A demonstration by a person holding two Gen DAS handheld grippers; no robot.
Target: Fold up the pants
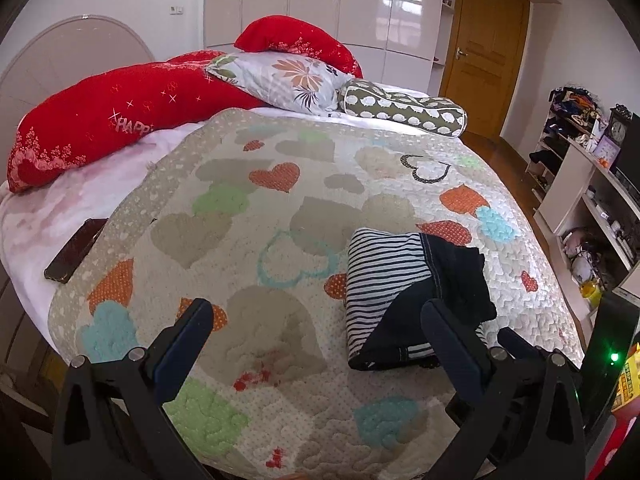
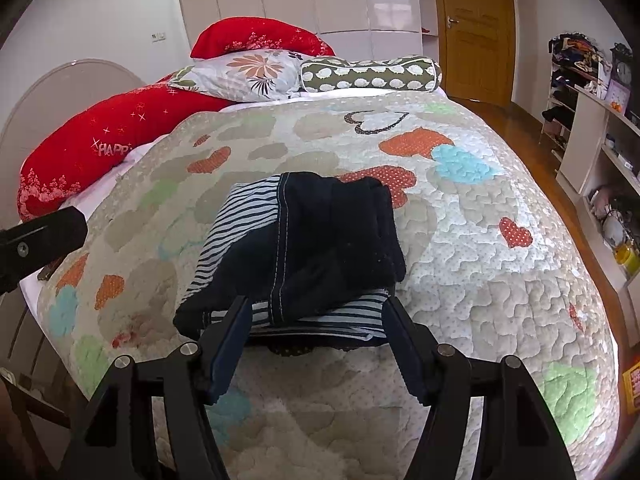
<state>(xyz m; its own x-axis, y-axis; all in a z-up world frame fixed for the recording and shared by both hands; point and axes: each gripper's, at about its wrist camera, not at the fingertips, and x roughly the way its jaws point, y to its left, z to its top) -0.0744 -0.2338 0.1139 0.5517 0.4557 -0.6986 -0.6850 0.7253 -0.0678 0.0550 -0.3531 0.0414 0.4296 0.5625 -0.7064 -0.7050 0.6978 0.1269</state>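
Two hand-held black two-finger grippers are pointing down over a quilted bedspread patterned with coloured hearts. Right gripper: its jaws are standing wide apart, gripping nothing, with bare quilt showing between the fingers. Directly beyond its fingertips, the folded pants, dark navy fabric with a navy-and-white striped lining turned outward, are lying in a compact bundle on the bedspread; the near edge of the bundle is sitting just at the two fingertips. Whether the tips are touching the cloth cannot be determined.

Left gripper: its jaws are likewise standing apart and empty. The folded pants are lying ahead and to the right of it, partly behind its right finger.

Far beyond both grippers, red printed pillows, a floral cushion and an olive bolster with white dots are resting at the head of the bed. Well to the left of the left gripper, a dark flat rectangular object is lying on the white sheet.
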